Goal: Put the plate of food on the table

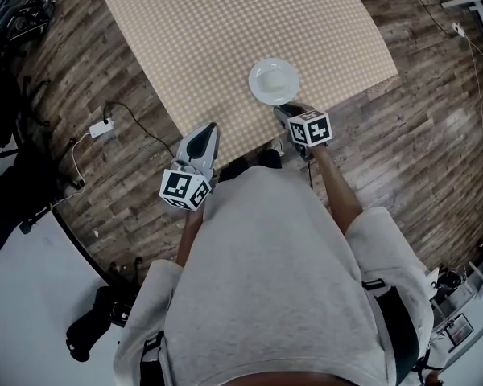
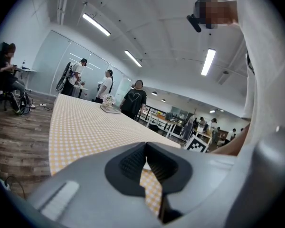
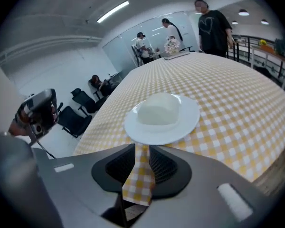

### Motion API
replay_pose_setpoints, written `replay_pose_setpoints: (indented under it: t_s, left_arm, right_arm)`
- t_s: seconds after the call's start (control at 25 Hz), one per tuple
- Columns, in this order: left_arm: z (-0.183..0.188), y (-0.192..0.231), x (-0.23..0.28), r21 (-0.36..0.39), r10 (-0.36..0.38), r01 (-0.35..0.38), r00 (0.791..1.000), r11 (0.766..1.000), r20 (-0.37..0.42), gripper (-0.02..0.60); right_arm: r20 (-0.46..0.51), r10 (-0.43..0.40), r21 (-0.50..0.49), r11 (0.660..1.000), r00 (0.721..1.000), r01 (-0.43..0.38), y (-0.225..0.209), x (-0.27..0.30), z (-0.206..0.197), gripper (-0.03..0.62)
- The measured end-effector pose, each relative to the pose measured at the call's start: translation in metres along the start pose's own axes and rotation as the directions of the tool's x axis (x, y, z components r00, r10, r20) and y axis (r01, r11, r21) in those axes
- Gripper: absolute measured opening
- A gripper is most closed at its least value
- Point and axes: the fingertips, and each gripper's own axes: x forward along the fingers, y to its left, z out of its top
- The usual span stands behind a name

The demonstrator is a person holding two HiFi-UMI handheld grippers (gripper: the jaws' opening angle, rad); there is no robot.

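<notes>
A white plate (image 1: 258, 92) with a pale mound of food (image 1: 274, 79) rests on the checked tablecloth (image 1: 225, 30), close to the table's near edge. My right gripper (image 1: 284, 110) sits just behind the plate. In the right gripper view the plate's rim (image 3: 180, 128) lies just beyond my right gripper (image 3: 142, 149), whose jaws stand open; only cloth shows in the gap. My left gripper (image 1: 207, 130) hovers at the table edge, left of the plate. In the left gripper view, my left gripper (image 2: 146, 147) has its tips meeting, with nothing held.
Wooden floor surrounds the table, with a white power adapter (image 1: 101, 129) and cables at the left and black chairs (image 1: 4, 143) beyond. Several people stand at the table's far end (image 3: 213, 25), where a tray with flowers (image 3: 173, 51) sits.
</notes>
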Motion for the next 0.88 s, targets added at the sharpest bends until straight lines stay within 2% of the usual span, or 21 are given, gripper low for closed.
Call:
replay_pose_setpoints:
  t_s: [0.16,0.24,0.6,0.72,0.8,0.88]
  left_arm:
    - [0.002,-0.002,0.0,0.003,-0.004,0.004,1.0,1.0,0.004,0.009]
    - [0.002,-0.001,-0.001,0.004,-0.003,0.003,1.0,1.0,0.005,0.009]
    - [0.002,-0.008,0.004,0.011,-0.022,0.022,1.0,1.0,0.009,0.009]
    - [0.004,-0.011,0.005,0.016,-0.032,0.032,0.999,0.999,0.013,0.009]
    - [0.004,-0.013,0.006,0.019,-0.042,0.042,0.999,0.999,0.016,0.009]
    - [0.005,-0.016,0.007,0.023,-0.061,0.061,0.998,0.998,0.017,0.009]
  right_arm:
    - [-0.011,-0.112,-0.13,0.985,0.994,0.11,-0.004,-0.001,-0.008,0.112]
    - [-0.004,-0.154,-0.181,0.972,0.988,0.151,-0.004,-0.001,-0.009,0.102]
    - [0.044,-0.186,-0.155,0.969,0.982,0.191,-0.008,-0.012,-0.006,0.074]
    - [0.065,-0.203,-0.148,0.966,0.977,0.211,-0.009,-0.023,-0.009,0.05]
    - [0.096,-0.22,-0.155,0.96,0.971,0.233,-0.006,-0.033,-0.011,0.006]
    - [0.135,-0.236,-0.16,0.953,0.962,0.256,0.0,-0.045,-0.011,0.0]
